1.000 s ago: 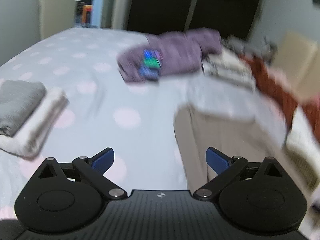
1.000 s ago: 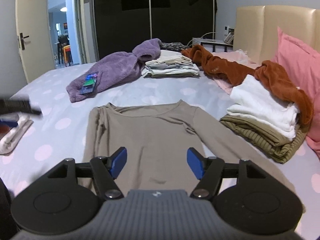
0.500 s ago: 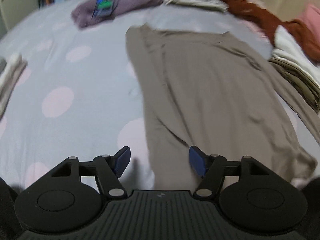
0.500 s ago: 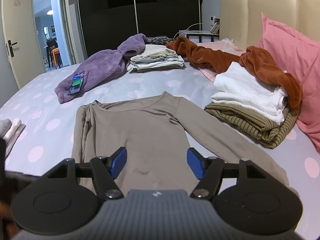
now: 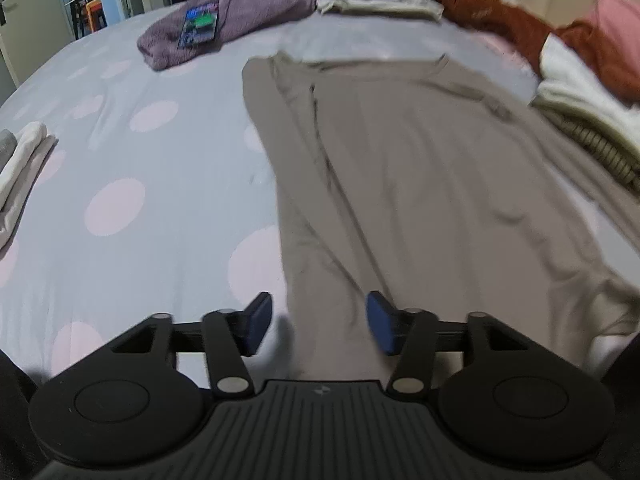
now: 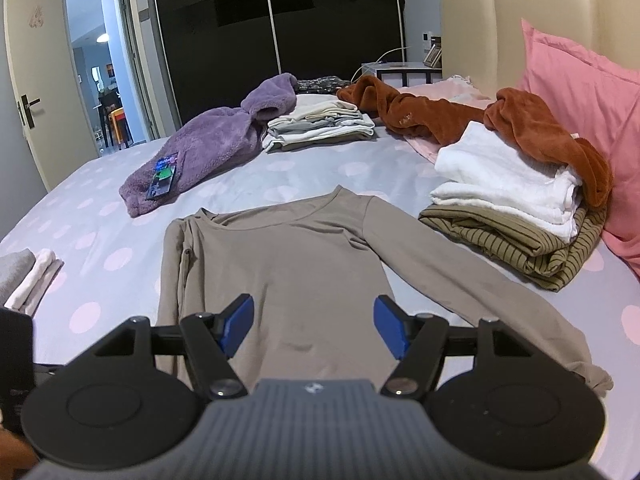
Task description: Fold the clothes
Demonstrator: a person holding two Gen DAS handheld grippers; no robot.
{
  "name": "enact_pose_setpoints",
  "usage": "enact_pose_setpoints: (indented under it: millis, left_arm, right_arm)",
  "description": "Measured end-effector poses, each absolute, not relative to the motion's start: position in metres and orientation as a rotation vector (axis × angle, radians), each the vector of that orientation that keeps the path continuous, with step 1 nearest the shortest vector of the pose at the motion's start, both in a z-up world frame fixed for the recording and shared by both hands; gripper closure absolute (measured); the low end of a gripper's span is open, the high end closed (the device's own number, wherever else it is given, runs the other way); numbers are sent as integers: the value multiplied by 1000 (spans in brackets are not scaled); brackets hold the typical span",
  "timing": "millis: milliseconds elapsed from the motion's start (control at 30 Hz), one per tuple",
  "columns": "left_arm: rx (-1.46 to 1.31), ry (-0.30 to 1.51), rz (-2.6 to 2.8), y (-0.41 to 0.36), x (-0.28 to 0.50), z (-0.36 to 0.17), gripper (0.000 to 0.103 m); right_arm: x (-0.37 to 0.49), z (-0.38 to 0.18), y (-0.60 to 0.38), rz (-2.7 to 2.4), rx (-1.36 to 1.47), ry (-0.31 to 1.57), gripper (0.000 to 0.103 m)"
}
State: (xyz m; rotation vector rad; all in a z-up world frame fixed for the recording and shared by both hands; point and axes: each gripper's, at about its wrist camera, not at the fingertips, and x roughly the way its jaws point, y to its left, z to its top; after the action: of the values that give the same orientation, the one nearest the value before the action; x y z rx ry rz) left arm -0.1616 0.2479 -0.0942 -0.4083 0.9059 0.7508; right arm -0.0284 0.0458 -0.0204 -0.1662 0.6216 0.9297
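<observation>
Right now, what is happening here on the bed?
A person holds two grippers over a beige long-sleeved top spread flat on the dotted bed sheet. The left gripper is open near the top's hem. The right gripper is open too and holds nothing. Folded stacks lie around; no fold is started.

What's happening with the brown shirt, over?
Left gripper open, at shirt's hem. Right gripper open, empty, above shirt. Beige long-sleeve shirt flat on bed, one sleeve folded in. Nothing on top of it.
</observation>
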Motion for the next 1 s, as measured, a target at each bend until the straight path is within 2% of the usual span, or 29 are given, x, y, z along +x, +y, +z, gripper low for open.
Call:
enact_pose_setpoints:
  millis: [167,233,300,333,400,700,1000]
  left_arm:
    - [-426,915,656,241,-153,-102,50]
    - [-445,930,642,242,-151,-110,60]
    - [-474,938,644,246,-152,-117,81]
    - [-485,934,645,247,-154,-117,85]
    - [-507,911,651,251,-161,-112,103]
    - [-673,742,740,306,-207,-52,103]
    - [-818,660,919,411,-286,-14,103]
  right_arm:
    - [-30,-18,43,929,-161,616,34]
    - [-31,-18,42,928,-158,615,34]
    - [-32,-17,40,928,-155,613,34]
    - [-32,-16,40,928,-153,613,34]
    - [-31,-16,39,927,-151,614,34]
    - [-28,-17,39,927,-137,631,34]
    - [-25,-18,42,934,-138,646,34]
